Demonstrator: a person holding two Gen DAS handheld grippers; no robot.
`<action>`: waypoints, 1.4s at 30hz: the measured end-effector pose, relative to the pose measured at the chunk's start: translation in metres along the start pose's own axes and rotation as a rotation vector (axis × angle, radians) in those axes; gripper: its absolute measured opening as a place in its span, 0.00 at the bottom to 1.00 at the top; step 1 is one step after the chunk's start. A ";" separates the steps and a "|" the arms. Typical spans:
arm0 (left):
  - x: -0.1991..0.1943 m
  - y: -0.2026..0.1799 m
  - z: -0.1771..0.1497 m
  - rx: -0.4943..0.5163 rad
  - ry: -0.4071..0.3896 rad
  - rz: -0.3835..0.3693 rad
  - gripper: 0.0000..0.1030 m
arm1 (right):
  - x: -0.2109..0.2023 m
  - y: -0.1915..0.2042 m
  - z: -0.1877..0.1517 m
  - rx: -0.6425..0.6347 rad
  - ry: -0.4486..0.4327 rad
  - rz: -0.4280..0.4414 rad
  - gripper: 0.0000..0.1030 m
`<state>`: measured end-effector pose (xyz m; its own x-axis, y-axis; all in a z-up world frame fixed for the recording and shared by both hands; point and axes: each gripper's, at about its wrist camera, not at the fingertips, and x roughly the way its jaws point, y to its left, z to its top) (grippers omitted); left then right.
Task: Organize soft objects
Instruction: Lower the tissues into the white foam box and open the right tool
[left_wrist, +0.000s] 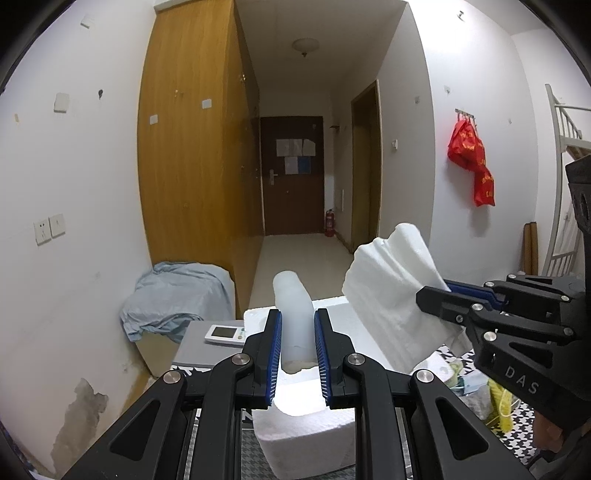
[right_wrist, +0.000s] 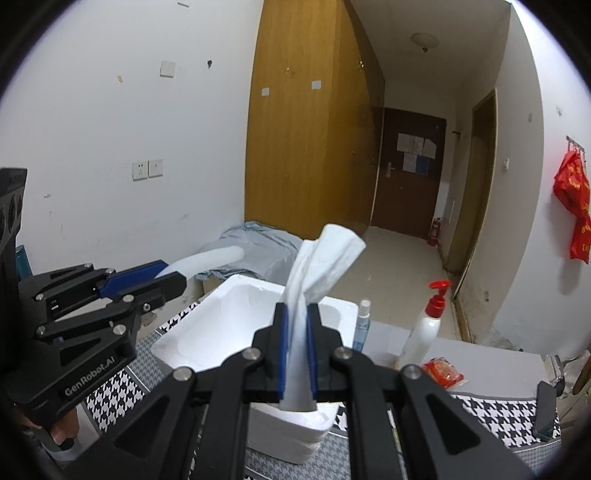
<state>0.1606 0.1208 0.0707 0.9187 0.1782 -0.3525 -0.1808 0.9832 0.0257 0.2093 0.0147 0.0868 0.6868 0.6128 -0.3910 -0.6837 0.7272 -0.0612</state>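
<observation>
I have both claws full: my left gripper (left_wrist: 297, 354) is pinched nearly shut around a pale, translucent foam tube (left_wrist: 292, 314) that stands up between the blue pads, and my right gripper (right_wrist: 297, 347) is clamped just as narrowly on a twisted white soft sheet (right_wrist: 325, 258), which fans out loose above the fingers. Both soft things hang over the open white foam box (right_wrist: 207, 332), which sits on the houndstooth-patterned desk (right_wrist: 498, 413) near its far edge, with a spray bottle (right_wrist: 362, 325) and a red-capped pump bottle (right_wrist: 424, 325) standing just beside the box toward the desk's right side. My guess is that the next step is to lower these into the box. The risks I see: the sheet's free upper end is floppy and could drape over the box rim or spill outside when I let go; the springy tube could bounce or roll out if released too high; and swinging my right claw sideways could knock over the two bottles. My grippers are also close together, so they could bump over the box.
</observation>
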 end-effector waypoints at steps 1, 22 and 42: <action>0.003 0.001 -0.001 0.001 0.005 0.001 0.19 | 0.003 0.000 0.000 0.000 0.006 0.007 0.12; 0.028 0.011 -0.007 -0.016 0.060 0.000 0.19 | 0.050 -0.005 -0.010 0.071 0.083 0.082 0.76; 0.036 -0.004 -0.003 -0.002 0.074 -0.042 0.19 | 0.010 -0.014 -0.017 0.045 0.018 0.041 0.89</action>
<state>0.1936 0.1234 0.0552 0.8971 0.1334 -0.4213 -0.1434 0.9896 0.0079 0.2216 0.0059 0.0680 0.6539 0.6368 -0.4086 -0.6989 0.7152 -0.0040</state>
